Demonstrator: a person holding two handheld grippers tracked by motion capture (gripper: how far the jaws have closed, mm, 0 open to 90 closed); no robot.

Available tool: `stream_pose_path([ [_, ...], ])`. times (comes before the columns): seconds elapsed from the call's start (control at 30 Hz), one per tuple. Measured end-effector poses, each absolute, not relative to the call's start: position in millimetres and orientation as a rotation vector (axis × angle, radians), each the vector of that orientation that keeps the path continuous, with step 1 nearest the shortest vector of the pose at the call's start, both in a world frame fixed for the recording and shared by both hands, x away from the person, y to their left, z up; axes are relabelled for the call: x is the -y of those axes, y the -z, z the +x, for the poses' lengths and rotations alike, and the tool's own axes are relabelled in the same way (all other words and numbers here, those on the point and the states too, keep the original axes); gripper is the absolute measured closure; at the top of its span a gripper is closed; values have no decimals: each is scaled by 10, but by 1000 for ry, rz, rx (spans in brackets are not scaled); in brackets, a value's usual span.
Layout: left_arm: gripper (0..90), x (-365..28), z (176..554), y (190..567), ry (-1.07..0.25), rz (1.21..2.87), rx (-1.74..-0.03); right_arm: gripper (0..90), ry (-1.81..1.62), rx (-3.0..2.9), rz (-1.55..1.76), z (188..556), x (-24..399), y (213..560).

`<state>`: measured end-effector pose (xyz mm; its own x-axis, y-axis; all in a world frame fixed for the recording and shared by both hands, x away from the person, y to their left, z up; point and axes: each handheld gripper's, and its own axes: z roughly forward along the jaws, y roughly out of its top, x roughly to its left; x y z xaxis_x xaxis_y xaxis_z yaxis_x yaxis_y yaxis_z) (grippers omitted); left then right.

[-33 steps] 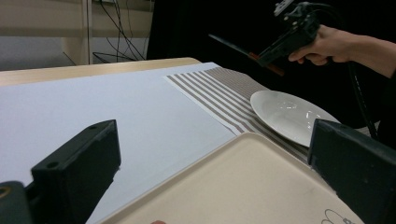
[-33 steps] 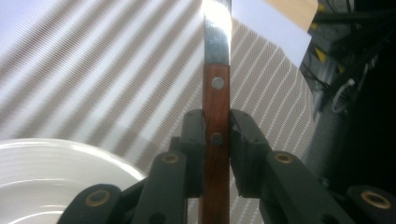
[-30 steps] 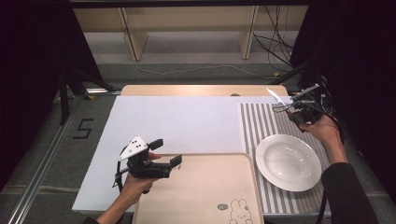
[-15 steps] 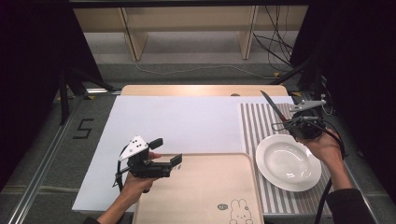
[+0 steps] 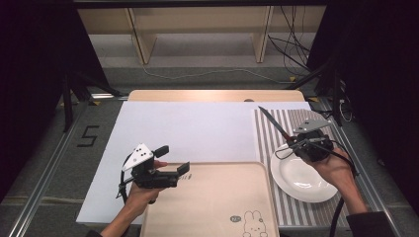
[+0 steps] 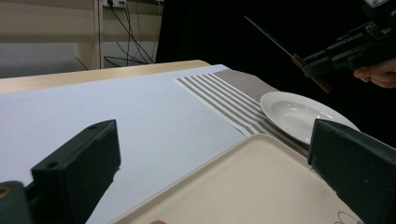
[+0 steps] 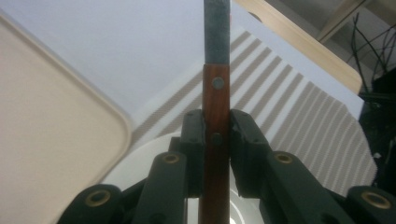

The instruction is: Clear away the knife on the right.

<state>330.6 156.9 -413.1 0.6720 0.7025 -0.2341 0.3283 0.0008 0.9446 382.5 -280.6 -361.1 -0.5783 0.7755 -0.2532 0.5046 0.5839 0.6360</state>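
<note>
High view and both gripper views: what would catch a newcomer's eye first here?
The knife stands out: the right gripper is shut on its wooden handle, and the blade points up and away above the striped mat. Just below it sits a white plate. The left gripper is open and holds nothing, at the corner of the beige tray.
</note>
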Motion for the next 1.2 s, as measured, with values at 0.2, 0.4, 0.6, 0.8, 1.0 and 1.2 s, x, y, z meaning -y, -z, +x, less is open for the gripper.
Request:
stream_pose_path([
  [0.2, 23, -1566, 3308, 4128, -364, 1598, -867, 772, -776, -2345, 1015, 3671, 2706, 3686],
  [0.4, 23, -1554, 3308, 4129, -362, 1601, -858, 772, -828, -2371, 1015, 3512, 2612, 3738],
  [0.6, 23, -1556, 3302, 4126, -367, 1597, -861, 771, -890, -2421, 1046, 3378, 2509, 3819],
  [0.8, 23, -1559, 3303, 4127, -367, 1598, -862, 772, -925, -2477, 1044, 3233, 2388, 3888],
  [1.0, 23, -1563, 3299, 4127, -367, 1595, -865, 771, -961, -2505, 1071, 3171, 2358, 3918],
  [1.2, 23, -1567, 3290, 4118, -373, 1595, -863, 771, -967, -2544, 1093, 3125, 2314, 3993],
])
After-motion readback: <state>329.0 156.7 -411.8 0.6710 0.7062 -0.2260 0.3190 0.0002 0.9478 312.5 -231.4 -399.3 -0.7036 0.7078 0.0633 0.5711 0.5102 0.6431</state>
